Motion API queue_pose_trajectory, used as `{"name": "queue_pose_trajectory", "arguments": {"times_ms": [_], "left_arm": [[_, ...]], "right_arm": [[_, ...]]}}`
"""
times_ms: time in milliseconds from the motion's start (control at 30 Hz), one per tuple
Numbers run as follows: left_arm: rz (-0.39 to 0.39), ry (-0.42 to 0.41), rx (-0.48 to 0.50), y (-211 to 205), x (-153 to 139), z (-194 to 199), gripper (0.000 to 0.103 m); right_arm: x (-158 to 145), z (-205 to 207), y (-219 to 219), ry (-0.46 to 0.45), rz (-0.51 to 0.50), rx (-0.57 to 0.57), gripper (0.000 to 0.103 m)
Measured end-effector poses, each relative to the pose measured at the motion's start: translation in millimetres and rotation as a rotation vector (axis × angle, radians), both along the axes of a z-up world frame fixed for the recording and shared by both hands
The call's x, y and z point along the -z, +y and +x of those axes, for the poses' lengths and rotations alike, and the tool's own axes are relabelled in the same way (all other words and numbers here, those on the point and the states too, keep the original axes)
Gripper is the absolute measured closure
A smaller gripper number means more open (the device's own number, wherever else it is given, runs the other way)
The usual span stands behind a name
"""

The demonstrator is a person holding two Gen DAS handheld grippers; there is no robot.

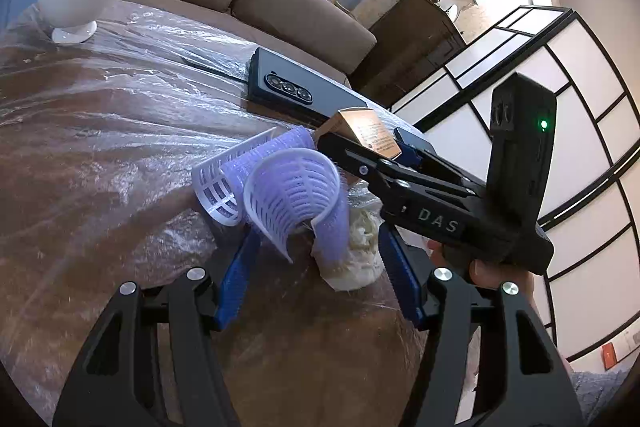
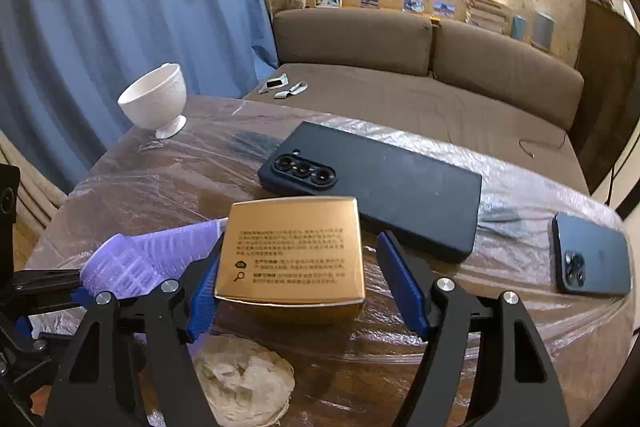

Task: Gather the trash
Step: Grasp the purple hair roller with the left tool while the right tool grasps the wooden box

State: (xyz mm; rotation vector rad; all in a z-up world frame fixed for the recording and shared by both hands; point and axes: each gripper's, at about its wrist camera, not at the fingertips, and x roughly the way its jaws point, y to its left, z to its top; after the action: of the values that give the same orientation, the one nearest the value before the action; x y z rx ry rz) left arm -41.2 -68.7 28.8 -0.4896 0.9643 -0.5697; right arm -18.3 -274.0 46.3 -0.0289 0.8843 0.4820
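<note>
A gold cardboard box (image 2: 294, 255) stands on the plastic-covered table between the open fingers of my right gripper (image 2: 300, 279); the left pad touches its side, the right pad stands apart. The box also shows in the left wrist view (image 1: 362, 129). Purple and white hair rollers (image 1: 286, 193) lie between the open fingers of my left gripper (image 1: 320, 255), with a crumpled white tissue (image 1: 362, 247) beside them. The tissue also lies below the right gripper (image 2: 244, 383). The rollers show at the left of the right wrist view (image 2: 148, 259).
A large black folding phone (image 2: 376, 187) lies behind the box. A smaller blue phone (image 2: 592, 259) lies at the table's right edge. A white footed cup (image 2: 156, 99) stands at the far left corner. A brown sofa (image 2: 400, 67) is behind the table.
</note>
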Motion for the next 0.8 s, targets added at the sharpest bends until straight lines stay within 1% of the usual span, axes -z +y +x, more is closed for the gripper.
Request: {"name": "queue_pose_trajectory", "arguments": {"times_ms": [100, 133, 167, 200, 300, 467, 600, 733, 800], "left_arm": [[-0.048, 0.030, 0.001, 2.7, 5.2, 6.9, 0.041], [-0.056, 0.033, -0.002, 5.2, 6.3, 7.7, 0.047], [-0.059, 0.038, -0.002, 5.4, 7.5, 8.9, 0.054], [-0.056, 0.046, 0.001, 5.1, 9.3, 10.1, 0.059], [-0.062, 0.042, 0.006, 4.3, 9.1, 8.0, 0.060], [-0.035, 0.019, -0.003, 8.6, 3.2, -0.9, 0.060], [-0.028, -0.010, -0.007, 15.0, -4.6, -10.9, 0.060], [-0.012, -0.038, 0.003, 18.2, -11.2, -22.1, 0.060], [-0.028, -0.046, 0.013, 19.3, -15.1, -27.1, 0.060]], "right_arm": [[2.6, 1.6, -5.9, 0.013, 0.029, 0.023, 0.032], [3.2, 2.0, -7.2, 0.016, 0.032, 0.030, 0.033], [3.6, 2.3, -8.2, 0.020, 0.037, 0.033, 0.040], [3.8, 2.0, -10.1, 0.026, 0.045, 0.041, 0.041], [1.5, -2.3, -15.6, 0.023, 0.072, 0.052, 0.041], [-5.6, -13.3, -25.8, 0.007, 0.103, 0.095, 0.041], [-14.1, -25.6, -38.5, 0.003, 0.138, 0.130, 0.041], [-20.6, -37.5, -44.9, 0.001, 0.154, 0.136, 0.041], [-24.0, -46.2, -45.9, -0.002, 0.159, 0.135, 0.041]]}}
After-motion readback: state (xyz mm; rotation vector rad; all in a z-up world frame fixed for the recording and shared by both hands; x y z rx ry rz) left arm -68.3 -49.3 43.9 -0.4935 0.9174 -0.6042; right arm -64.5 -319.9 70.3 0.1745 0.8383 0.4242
